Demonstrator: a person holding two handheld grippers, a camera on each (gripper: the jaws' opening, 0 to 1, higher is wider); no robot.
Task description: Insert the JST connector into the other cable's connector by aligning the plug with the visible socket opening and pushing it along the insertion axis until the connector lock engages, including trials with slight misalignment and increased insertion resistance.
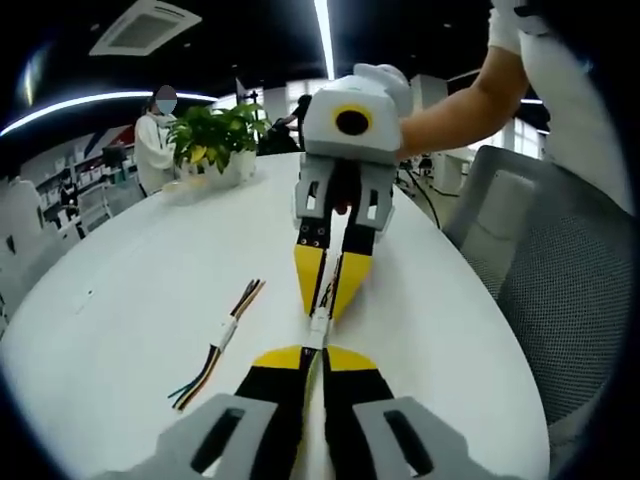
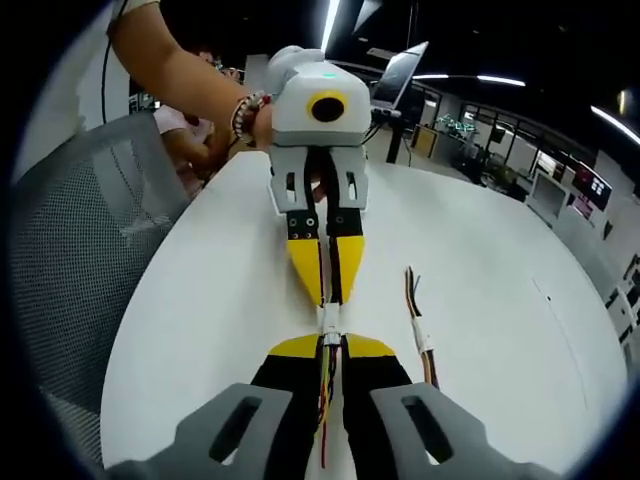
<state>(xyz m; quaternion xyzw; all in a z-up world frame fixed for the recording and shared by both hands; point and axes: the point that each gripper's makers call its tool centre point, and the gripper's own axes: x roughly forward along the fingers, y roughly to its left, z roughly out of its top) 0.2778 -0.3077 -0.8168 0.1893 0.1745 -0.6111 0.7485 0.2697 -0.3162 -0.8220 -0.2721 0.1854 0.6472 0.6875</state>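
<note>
Two grippers meet tip to tip above the white table [image 1: 130,290]. My left gripper [image 1: 315,352] is shut on one cable's white connector [image 1: 318,330]. Facing it, my right gripper [image 1: 322,305] is shut on the other cable's end. In the right gripper view, my right gripper [image 2: 332,345] pinches coloured wires [image 2: 324,395] that run back between its jaws. The white connector pieces [image 2: 329,320] sit in the small gap before the left gripper [image 2: 327,295]. The two connector pieces touch in line; I cannot tell how deep the plug sits.
A spare cable [image 1: 222,340] with a white connector lies on the table, also seen as the spare cable [image 2: 420,330]. A potted plant [image 1: 215,140] stands at the far end. A grey mesh chair [image 1: 560,270] flanks the table edge. A person's forearms hold both grippers.
</note>
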